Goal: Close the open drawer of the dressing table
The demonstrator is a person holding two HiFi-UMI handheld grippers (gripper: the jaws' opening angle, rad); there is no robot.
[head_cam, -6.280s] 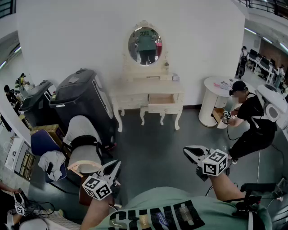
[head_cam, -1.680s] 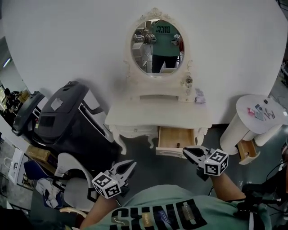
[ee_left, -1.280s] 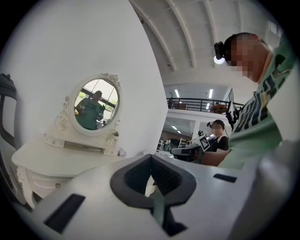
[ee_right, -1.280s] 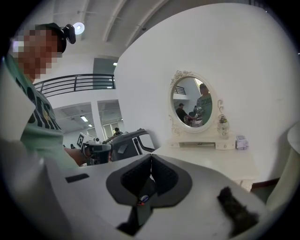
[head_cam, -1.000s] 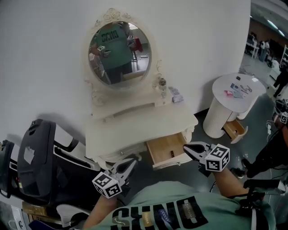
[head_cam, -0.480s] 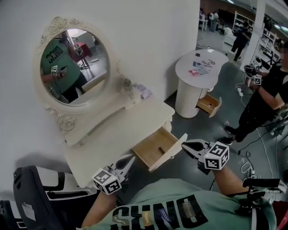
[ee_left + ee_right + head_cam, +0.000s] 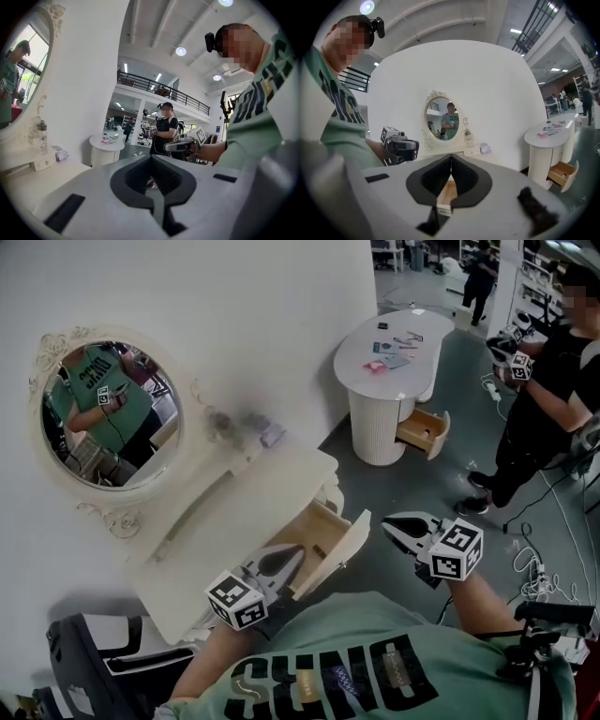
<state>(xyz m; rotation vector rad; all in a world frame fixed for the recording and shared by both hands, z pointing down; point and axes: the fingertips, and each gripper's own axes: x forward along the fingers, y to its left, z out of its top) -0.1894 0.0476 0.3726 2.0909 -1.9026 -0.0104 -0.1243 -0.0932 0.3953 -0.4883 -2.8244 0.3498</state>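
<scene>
Though open, drawer w/ dark speck

The cream dressing table stands against the white wall with its drawer pulled out. At the back of its top, beside the oval mirror, stand a small bottle and a small packet, near to each other. On the grey floor, well apart from it, stands a round white table which carries some small flat things on its top, and loose cables lie on the floor.
</scene>
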